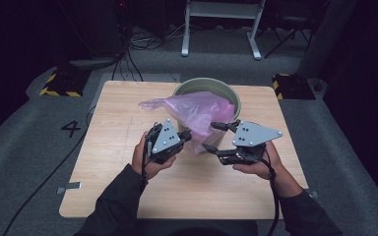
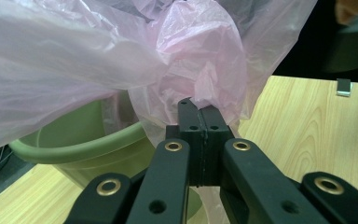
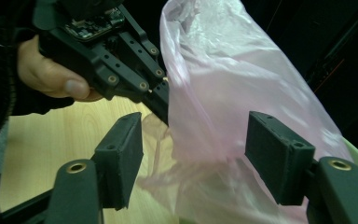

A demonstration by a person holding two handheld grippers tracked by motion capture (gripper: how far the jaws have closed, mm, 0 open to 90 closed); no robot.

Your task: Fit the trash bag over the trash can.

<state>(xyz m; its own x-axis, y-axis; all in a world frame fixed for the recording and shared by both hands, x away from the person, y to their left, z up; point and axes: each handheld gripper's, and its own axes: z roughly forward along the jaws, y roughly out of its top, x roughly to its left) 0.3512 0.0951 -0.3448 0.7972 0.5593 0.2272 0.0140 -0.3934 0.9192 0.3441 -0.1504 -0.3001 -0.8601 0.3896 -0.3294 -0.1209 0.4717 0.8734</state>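
A thin pink plastic bag [image 1: 197,110] drapes over the near rim of a pale green bin [image 1: 231,93] at the back of the wooden table [image 1: 128,147]. My left gripper [image 1: 186,134] is shut on a fold of the bag [image 2: 191,56]; in the left gripper view the jaws [image 2: 199,109] meet with the film pinched at their tips, the bin [image 2: 84,144] behind. My right gripper [image 1: 210,136] stands open just right of it. In the right gripper view its pads [image 3: 193,140] are wide apart with the bag [image 3: 223,93] hanging loose between them, and the left gripper [image 3: 161,100] grips the bag's edge.
The bin stands at the table's far middle. A white frame's legs [image 1: 221,29] and cables lie on the floor beyond, with yellow-black blocks [image 1: 59,83] at both far corners. A "4" [image 1: 70,129] marks the floor at left.
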